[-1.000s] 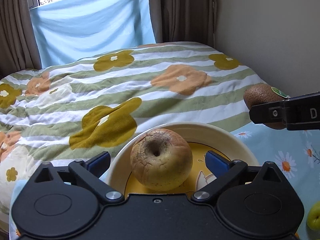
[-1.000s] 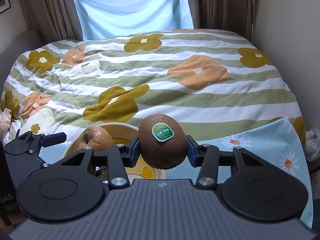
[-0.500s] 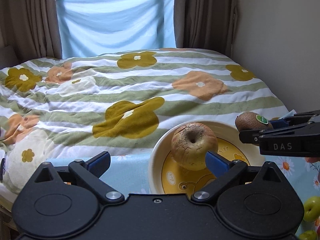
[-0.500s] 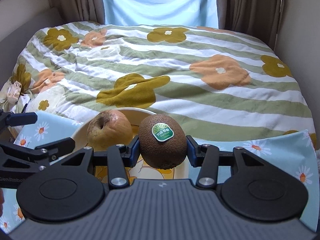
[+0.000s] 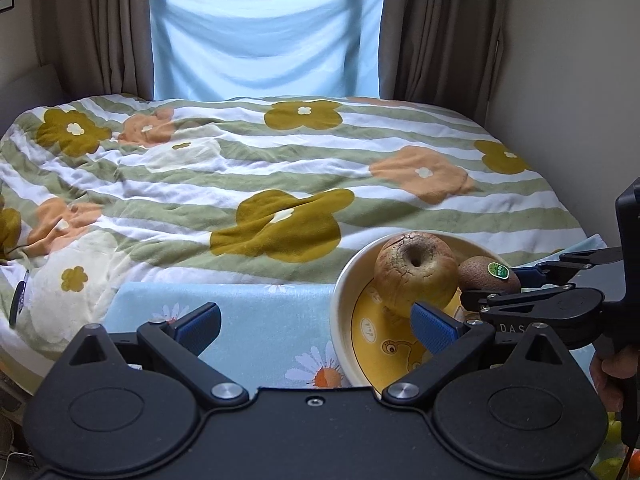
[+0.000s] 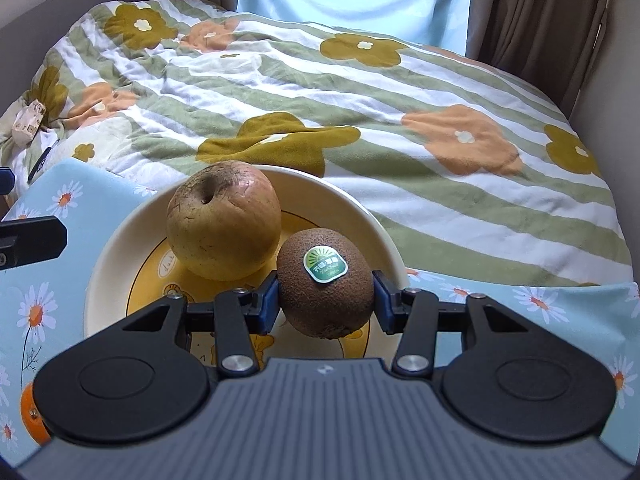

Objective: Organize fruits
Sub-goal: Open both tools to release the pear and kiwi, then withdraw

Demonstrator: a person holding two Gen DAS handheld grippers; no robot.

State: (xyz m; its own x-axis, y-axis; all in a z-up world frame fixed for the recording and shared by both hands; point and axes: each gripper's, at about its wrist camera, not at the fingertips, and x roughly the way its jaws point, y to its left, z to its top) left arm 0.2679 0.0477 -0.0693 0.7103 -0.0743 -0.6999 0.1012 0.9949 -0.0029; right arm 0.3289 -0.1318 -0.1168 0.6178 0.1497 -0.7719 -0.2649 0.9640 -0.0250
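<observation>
Left wrist: my left gripper (image 5: 316, 322) is spread wide, nothing in it, above the daisy cloth (image 5: 260, 312) beside the bowl (image 5: 340, 316). Apple (image 5: 416, 270) sits in the bowl.

Right wrist: my right gripper (image 6: 325, 300) is clamped on the kiwi (image 6: 325, 294), over the bowl (image 6: 104, 272), just beside the apple (image 6: 223, 220). Can't tell if they touch.

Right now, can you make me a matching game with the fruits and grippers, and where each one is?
Things:
1. kiwi
2. apple
3. left hand-held gripper
4. orange

Places or states:
A. open, holding nothing
B. resting in the bowl, free
C. on the daisy cloth, at the picture's edge
D. clamped by the right hand-held gripper

Pairs: 1-D, 2-B, 3-A, 4-C
</observation>
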